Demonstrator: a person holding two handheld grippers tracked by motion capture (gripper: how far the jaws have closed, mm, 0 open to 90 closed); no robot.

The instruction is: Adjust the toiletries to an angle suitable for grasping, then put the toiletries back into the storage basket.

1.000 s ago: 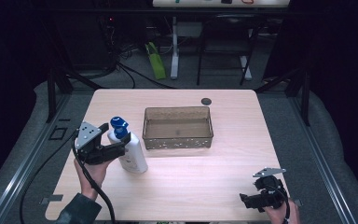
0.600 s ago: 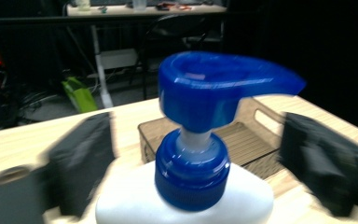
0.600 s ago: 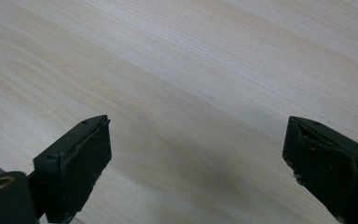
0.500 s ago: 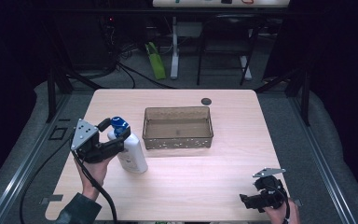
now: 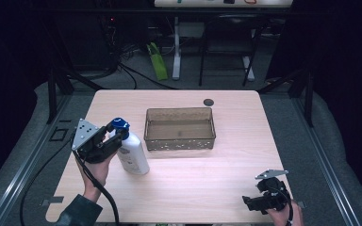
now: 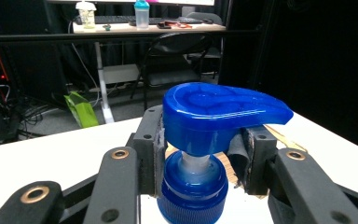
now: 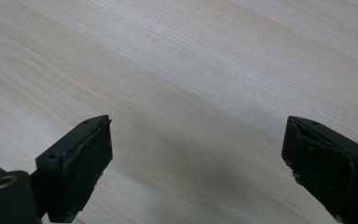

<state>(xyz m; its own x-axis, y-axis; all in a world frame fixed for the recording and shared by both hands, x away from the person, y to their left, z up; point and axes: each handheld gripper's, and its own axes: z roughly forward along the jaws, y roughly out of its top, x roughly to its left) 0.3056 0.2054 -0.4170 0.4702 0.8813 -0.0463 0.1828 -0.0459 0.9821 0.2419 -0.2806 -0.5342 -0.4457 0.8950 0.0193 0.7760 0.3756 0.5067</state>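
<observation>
A white pump bottle [image 5: 135,158] with a blue pump head [image 5: 119,124] stands at the left of the wooden table [image 5: 202,176]. My left gripper [image 5: 117,135] comes in from the bottle's left, and its jaws have just been closing. In the left gripper view my left gripper [image 6: 200,144] is shut on the blue pump head [image 6: 219,109], a pad pressed against each side above the blue collar [image 6: 193,186]. My right gripper [image 5: 248,203] rests low at the table's front right corner. In its own view my right gripper [image 7: 196,170] stands open over bare wood.
A brown see-through bin [image 5: 179,141] sits just right of the bottle, mid-table, with nothing visible inside. A small dark disc [image 5: 209,101] lies near the far edge. Beyond the table are cables, desk legs and a green object [image 5: 158,66] on the floor.
The left gripper's jaws have closed in on the bottle's blue pump head. The bottle stands where it stood. The right gripper has kept still.
</observation>
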